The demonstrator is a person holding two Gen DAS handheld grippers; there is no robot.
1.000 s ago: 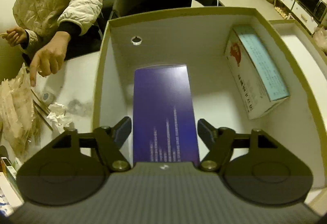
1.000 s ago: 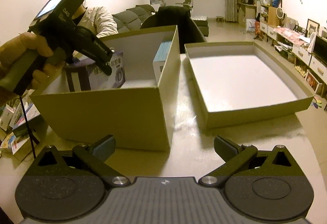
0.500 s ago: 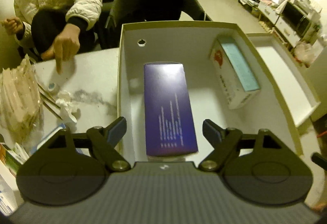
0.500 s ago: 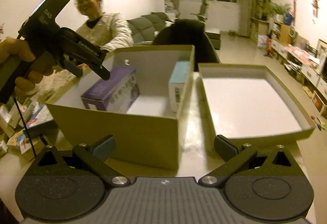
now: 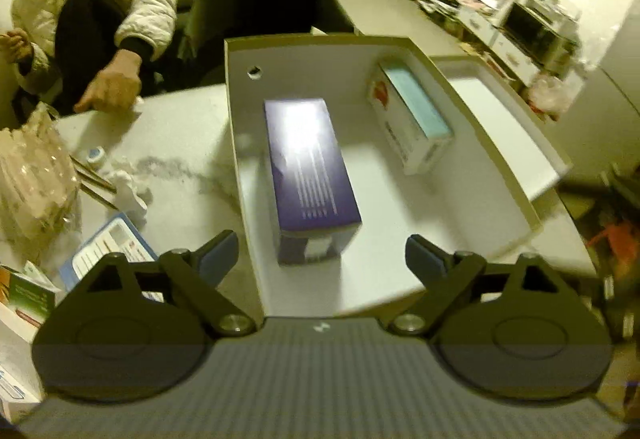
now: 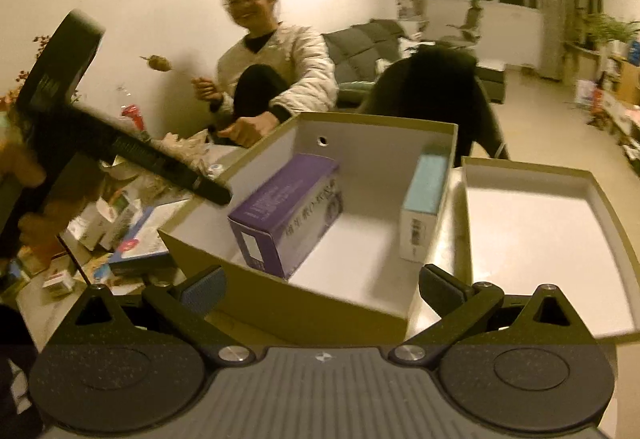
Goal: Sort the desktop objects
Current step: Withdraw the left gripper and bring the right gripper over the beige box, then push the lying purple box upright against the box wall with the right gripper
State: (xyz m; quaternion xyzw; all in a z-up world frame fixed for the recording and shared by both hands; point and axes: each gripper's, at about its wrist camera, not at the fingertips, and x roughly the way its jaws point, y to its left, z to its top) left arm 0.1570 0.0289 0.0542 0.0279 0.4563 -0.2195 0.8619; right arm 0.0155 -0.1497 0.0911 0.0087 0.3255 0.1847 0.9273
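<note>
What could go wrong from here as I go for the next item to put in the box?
1. The left hand-held gripper, jaws opening and empty, hangs over the cardboard box; swinging out sideways could catch its left wall and shove the box.
2. The purple box and the teal-topped box already fill much of the floor; the next item may land on one.
3. A seated person's hand rests on the table by the loose packets.

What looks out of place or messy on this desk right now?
Inside the cardboard box nothing stands out: the purple box and the teal-topped box lie flat. Left of it the table is messy: a crumpled tissue, a grey smear and loose small boxes.
</note>
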